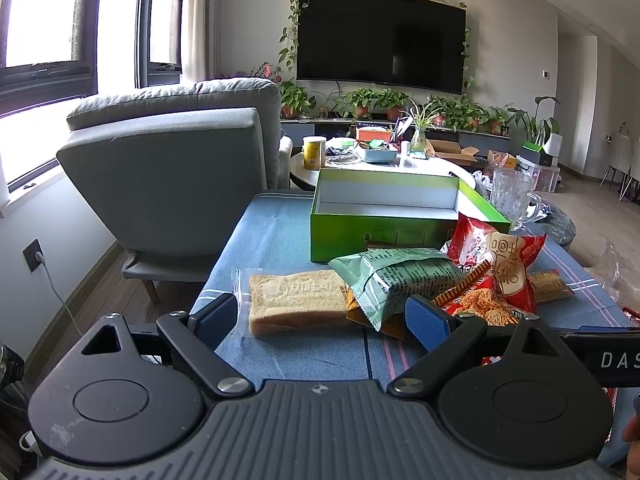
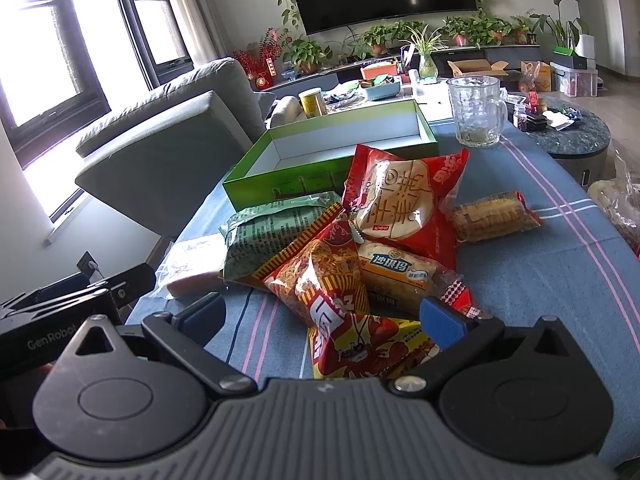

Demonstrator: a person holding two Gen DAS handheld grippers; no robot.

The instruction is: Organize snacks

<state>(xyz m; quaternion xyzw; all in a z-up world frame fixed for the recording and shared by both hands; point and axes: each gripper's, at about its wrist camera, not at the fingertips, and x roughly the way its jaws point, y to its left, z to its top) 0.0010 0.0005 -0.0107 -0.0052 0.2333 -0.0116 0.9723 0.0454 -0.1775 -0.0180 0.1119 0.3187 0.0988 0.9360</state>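
Fingers spread wide on both tools, nothing between the blue pads. Left gripper (image 1: 324, 316) low over the near edge of the blue striped tablecloth (image 1: 276, 232), aimed at a clear-wrapped bread slice (image 1: 296, 300) lying flat just ahead. Right gripper (image 2: 320, 316) likewise released, hovering at the near side of the snack heap, its pads either side of a red and yellow crayfish-print chip bag (image 2: 360, 344).

Snacks heaped in the middle of the cloth, overlapping one another: green foil packet (image 2: 272, 232) on the left, touching the bread slice; striped red-and-yellow noodle-snack bag (image 2: 320, 268) lying over the green one's edge; yellow-labelled cake pack (image 2: 396, 276) tucked under a red bag with a round cracker picture (image 2: 400, 200), propped up behind the rest. Clear pack of golden biscuits (image 2: 492, 216) a little apart to the right, lying on the cloth alone.

Green open box (image 2: 328, 168) with white inside just behind the heap, holding nothing visible. Glass mug (image 2: 476, 112) upright beside the box's far right corner. Grey armchair (image 1: 176, 172) off the table's left side, back turned to the cameras. Beyond, a cluttered low table with a yellow tin (image 1: 314, 152), and a wall-mounted television (image 1: 380, 36) framed by trailing vines above a row of potted plants (image 1: 372, 102).
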